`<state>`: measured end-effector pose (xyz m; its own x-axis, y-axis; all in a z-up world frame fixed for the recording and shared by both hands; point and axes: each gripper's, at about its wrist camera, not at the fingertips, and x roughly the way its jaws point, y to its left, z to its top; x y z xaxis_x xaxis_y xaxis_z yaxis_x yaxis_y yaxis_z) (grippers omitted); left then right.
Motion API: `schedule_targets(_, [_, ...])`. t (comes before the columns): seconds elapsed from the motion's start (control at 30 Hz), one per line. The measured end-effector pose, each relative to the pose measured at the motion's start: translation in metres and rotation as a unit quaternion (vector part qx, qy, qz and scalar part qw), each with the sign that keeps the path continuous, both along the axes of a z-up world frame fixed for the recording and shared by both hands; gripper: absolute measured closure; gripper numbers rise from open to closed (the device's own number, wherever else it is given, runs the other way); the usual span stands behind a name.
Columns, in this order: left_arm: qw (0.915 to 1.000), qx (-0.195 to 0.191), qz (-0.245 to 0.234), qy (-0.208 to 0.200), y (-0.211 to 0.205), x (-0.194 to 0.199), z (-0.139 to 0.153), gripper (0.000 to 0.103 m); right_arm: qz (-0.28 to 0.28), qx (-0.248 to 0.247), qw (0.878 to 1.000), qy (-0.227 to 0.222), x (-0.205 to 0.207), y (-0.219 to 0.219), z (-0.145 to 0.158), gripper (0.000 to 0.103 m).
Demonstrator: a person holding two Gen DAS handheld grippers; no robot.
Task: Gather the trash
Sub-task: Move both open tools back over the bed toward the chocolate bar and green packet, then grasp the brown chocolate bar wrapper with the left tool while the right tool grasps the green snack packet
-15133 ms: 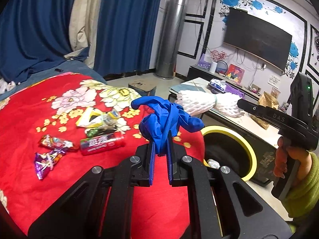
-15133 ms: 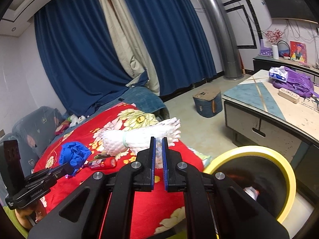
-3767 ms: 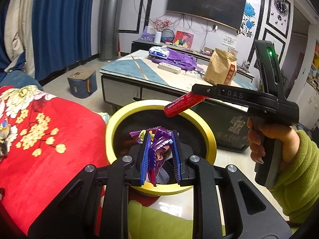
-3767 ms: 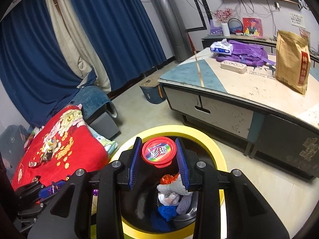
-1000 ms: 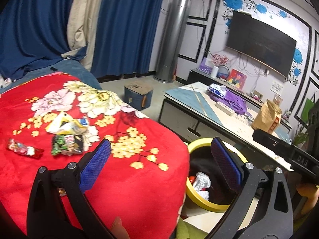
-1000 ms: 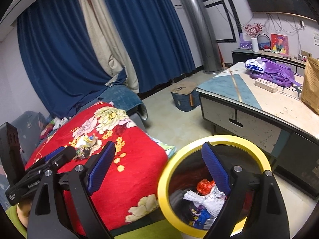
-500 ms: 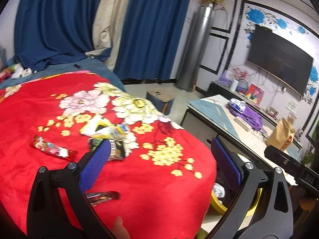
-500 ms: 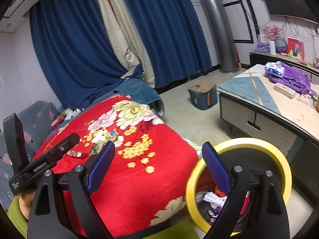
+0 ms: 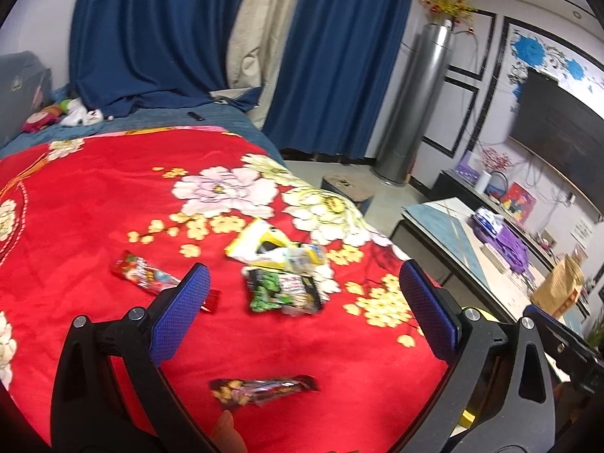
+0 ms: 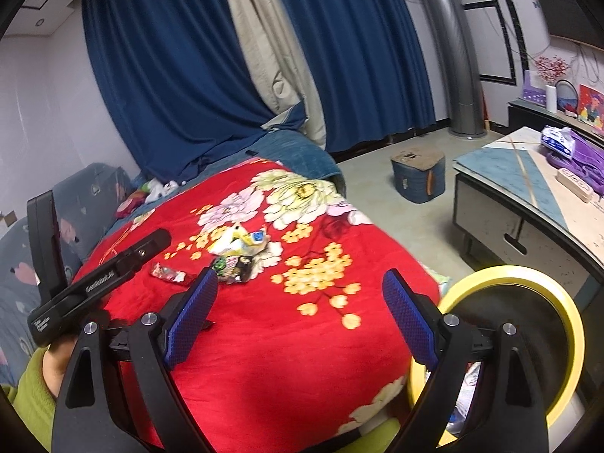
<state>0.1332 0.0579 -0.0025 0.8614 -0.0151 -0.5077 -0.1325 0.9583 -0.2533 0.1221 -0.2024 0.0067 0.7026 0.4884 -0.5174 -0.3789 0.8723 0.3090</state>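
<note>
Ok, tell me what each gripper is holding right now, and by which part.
Nothing is held. The left gripper and right gripper are both wide open and empty above the red blanket.

Even, fairly bright indoor light; wrappers on the red blanket [image 9: 113,204] look motion-blurred; fisheye edges bend and darken.

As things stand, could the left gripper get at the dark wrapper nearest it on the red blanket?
Probably yes: the left gripper is wide open and empty, and the dark wrapper lies flat on the red blanket with nothing over it.
</note>
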Motion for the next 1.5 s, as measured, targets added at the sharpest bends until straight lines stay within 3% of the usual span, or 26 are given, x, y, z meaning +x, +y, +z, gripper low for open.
schedule_targets(0.27, [0.9983,-0.02,0.052,0.019,0.044,-0.003,-0.01,0.011,0.027,-0.01,1.0,0.006,0.01,0.032,-0.004,0.017])
schedule_targets(0.43, [0.997,-0.033,0.061,0.035,0.066,-0.009,-0.018,0.011,0.044,-0.011,0.999,0.018,0.028,0.055,-0.01,0.017])
schedule_targets(0.53, [0.9969,-0.045,0.036,0.053,0.073,-0.009,-0.026,0.011,0.053,-0.018,0.998,0.024,0.042,0.07,-0.015,0.017])
schedule_targets(0.7, [0.9921,-0.048,-0.05,0.104,0.068,0.002,-0.042,0.011,0.072,-0.031,0.996,0.043,0.066,0.093,-0.029,0.022])
schedule_targets(0.83, [0.9859,-0.05,-0.112,0.114,0.054,0.004,-0.053,0.016,0.077,-0.032,0.994,0.071,0.086,0.105,-0.042,0.029])
schedule_targets(1.0, [0.9774,-0.025,-0.168,0.126,0.03,0.004,-0.061,0.021,0.093,-0.028,0.99,0.101,0.107,0.119,-0.055,0.034])
schedule_targets(1.2, [0.9704,-0.014,-0.191,0.147,0.018,0.004,-0.072,0.04,0.11,-0.03,0.983,0.141,0.127,0.137,-0.073,0.038])
schedule_targets(1.5, [0.962,-0.001,-0.217,0.166,0.008,0.003,-0.078,0.051,0.121,-0.028,0.977,0.174,0.14,0.157,-0.096,0.056])
